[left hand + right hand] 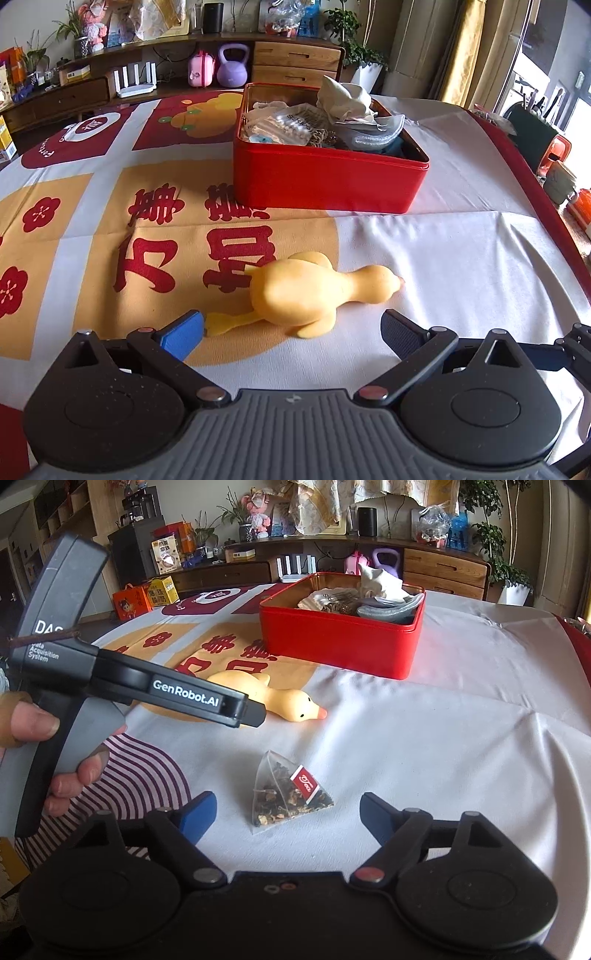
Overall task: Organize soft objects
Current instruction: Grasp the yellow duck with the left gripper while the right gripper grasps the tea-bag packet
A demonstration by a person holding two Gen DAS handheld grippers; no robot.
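A soft yellow duck toy (303, 291) lies on its side on the tablecloth, just ahead of my left gripper (291, 328), which is open with the duck's legs between its fingertips. The duck also shows in the right wrist view (284, 703), partly hidden behind the left gripper's body (147, 686). A pyramid tea bag (288, 794) with a red tag lies just ahead of my right gripper (284, 812), which is open and empty. A red tin box (328, 177) holding cloths and packets stands further back; it also shows in the right wrist view (340, 638).
The table carries a white, red and orange cloth (443, 258). Behind it stands a wooden sideboard (295, 59) with a purple kettlebell (232, 68), a pink case and plants. The table's right edge (535, 184) drops to floor clutter.
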